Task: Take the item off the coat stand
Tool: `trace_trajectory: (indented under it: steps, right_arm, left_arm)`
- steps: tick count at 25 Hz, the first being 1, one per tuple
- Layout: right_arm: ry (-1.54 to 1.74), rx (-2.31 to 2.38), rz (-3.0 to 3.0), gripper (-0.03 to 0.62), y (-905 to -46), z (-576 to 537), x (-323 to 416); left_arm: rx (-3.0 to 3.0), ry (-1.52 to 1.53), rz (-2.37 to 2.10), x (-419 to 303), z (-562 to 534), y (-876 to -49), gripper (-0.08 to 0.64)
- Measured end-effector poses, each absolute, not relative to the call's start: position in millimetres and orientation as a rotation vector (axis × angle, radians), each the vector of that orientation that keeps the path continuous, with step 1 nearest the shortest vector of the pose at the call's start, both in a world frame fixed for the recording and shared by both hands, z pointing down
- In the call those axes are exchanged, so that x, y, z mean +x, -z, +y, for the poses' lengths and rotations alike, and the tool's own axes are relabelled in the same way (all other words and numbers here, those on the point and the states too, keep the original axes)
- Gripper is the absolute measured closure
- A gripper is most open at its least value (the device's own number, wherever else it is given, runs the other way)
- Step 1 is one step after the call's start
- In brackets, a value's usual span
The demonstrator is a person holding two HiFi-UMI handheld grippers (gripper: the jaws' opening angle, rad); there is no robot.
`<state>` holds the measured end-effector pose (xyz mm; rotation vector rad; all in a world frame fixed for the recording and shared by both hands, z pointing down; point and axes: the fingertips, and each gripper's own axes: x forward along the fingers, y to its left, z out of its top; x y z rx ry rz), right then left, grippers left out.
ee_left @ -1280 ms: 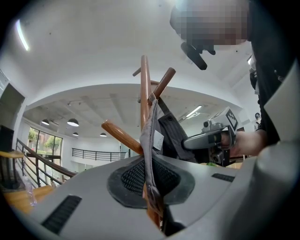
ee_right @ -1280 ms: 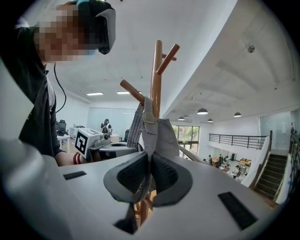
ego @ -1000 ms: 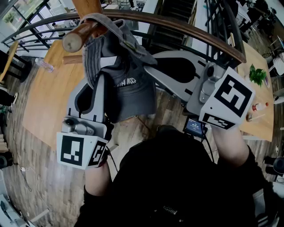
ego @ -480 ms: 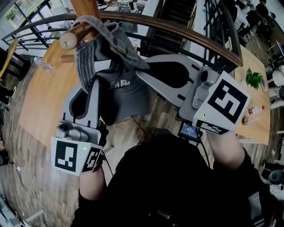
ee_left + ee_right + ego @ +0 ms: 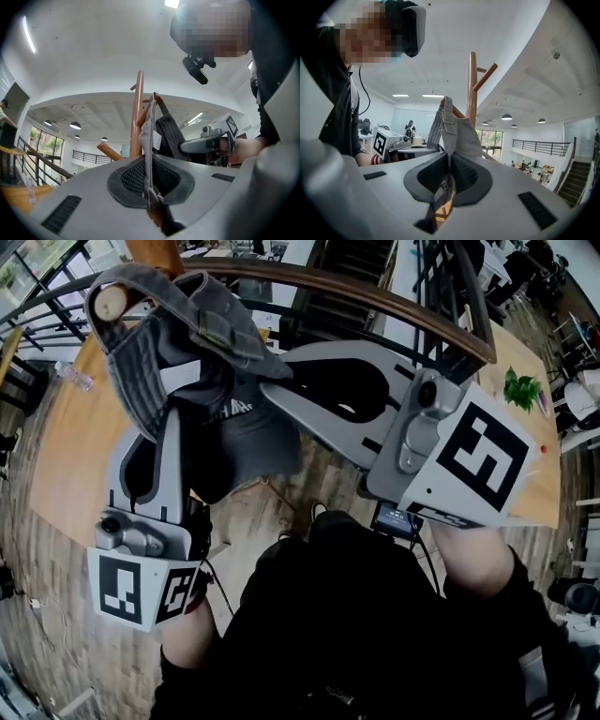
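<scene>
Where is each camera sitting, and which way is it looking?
Head view: on the person's head, looking steeply down at cap, left gripper, right gripper, dark top.
Left gripper view: on that gripper, looking along its shut jaws at cap and stand; right gripper and hand show.
Right gripper view: same from the other side; left gripper shows.
Shared: cap in all.

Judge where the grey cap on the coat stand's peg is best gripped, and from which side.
Grip the cap by its hanging fabric edges, one each side, coming from below the peg. It drapes over the upward-slanting peg, so thin folds hang free and it probably lifts off the tip. Both the left gripper and right gripper are shut on such folds.
</scene>
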<state>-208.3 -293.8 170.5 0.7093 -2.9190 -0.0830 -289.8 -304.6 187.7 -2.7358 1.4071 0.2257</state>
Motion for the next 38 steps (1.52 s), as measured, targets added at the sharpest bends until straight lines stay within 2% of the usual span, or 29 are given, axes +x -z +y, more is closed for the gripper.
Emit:
trace_trajectory:
  steps: [5,13,34,38]
  right_arm:
    - [0.072,0.706,-2.933,0.557,-166.8,-288.4,-208.2]
    - [0.136,0.722,-2.999,0.557,-134.8,-227.6,-170.0]
    - [0.151,0.764,-2.964,0.558,-137.6,-230.2,-166.2]
    - [0.191,0.626,-3.144,0.558,-132.4,-226.0,-172.8]
  left_arm:
    - [-2.734,-0.233,1.413,-291.7,-299.9,-184.2,0.545]
    - [-2.666,-0.245,1.401,-250.8,-237.4,-153.4,0.545]
    - [-2.682,-0.331,1.318,-244.2,-242.1,-153.4,0.545]
    - [-2.501,-0.146,1.383,-251.9,-227.0,-133.7,0.545]
